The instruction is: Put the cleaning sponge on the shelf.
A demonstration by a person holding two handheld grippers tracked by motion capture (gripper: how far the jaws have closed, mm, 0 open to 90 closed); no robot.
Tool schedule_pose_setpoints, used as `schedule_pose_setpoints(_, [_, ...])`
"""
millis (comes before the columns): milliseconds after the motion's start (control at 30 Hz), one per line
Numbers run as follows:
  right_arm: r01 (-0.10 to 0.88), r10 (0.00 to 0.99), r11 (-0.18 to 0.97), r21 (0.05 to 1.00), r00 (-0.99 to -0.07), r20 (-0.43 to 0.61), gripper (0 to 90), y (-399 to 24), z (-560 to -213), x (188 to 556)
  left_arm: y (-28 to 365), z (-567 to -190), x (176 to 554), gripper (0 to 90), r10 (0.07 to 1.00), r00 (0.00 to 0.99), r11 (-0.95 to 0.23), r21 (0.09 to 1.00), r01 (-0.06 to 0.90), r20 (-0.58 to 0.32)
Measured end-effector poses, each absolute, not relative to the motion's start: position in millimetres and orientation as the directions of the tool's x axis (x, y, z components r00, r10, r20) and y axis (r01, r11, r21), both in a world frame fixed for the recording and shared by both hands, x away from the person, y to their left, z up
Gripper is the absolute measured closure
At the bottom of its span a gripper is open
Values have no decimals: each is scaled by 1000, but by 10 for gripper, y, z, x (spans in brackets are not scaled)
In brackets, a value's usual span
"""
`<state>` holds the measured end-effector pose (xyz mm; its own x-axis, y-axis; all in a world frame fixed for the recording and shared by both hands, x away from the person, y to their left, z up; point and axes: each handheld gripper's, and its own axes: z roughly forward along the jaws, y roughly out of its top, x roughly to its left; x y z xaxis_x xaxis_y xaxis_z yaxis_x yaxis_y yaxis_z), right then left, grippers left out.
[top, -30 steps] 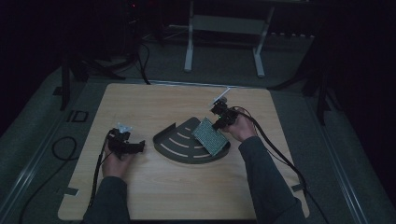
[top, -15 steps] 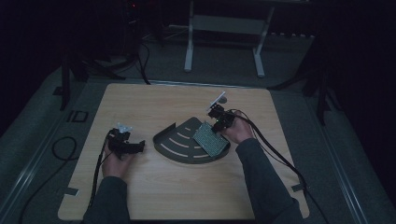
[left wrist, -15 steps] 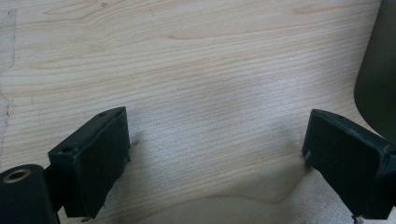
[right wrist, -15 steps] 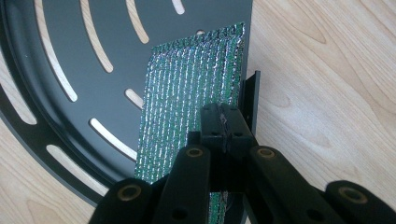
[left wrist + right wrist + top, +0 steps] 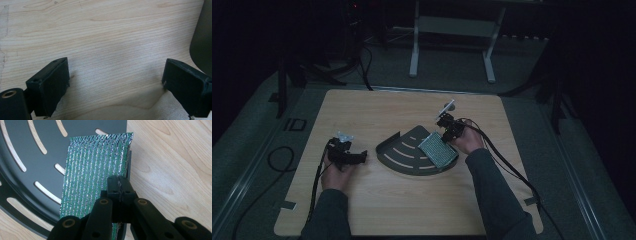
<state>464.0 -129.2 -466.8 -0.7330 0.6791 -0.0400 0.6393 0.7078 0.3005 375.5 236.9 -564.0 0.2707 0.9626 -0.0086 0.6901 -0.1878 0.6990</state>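
A dark fan-shaped slotted tray (image 5: 404, 155) lies in the middle of the wooden table. Over its right part a green board covered in silvery ridges (image 5: 438, 150) is held at its near edge by my right gripper (image 5: 447, 131), which is shut on it. In the right gripper view the board (image 5: 95, 170) hangs over the tray (image 5: 30, 157), with the shut jaws clamped on its near right edge (image 5: 120, 188). My left gripper (image 5: 357, 157) rests low on the table left of the tray, open, with bare wood between its fingers (image 5: 50, 82).
The tray's dark curved wall (image 5: 202, 35) rises at the right edge of the left gripper view. Cables trail from both grippers toward the table's near corners. Beyond the table's far edge stands a white frame (image 5: 452, 30) on the dark floor.
The right gripper has moved down and a little left with the green board, bringing it lower over the tray's right part. The left gripper has stayed in place.
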Motion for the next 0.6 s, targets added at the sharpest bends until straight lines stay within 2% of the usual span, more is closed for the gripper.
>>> schedule_pose_setpoints(600, [630,675,715,303,-735,-64,889,-1289,-4673,4652,2369,-5640,3756,80,963,271,-188,699,690,-9])
